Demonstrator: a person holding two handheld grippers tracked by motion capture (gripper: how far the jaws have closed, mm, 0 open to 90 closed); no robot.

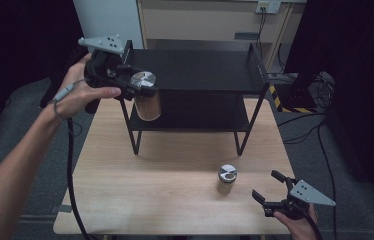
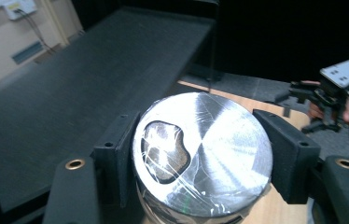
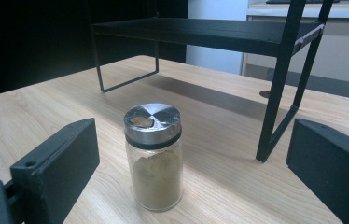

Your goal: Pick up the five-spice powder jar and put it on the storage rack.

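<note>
Nearest, the right gripper rests on the tabletop, jaws apart, facing one spice jar. Farther off, the left gripper is clamped on a second jar, raised beside the black shelf's top tier. It likely needs setting down there next.

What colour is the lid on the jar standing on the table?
Shiny silver. The lid on the jar shows best in the right gripper view.
</note>
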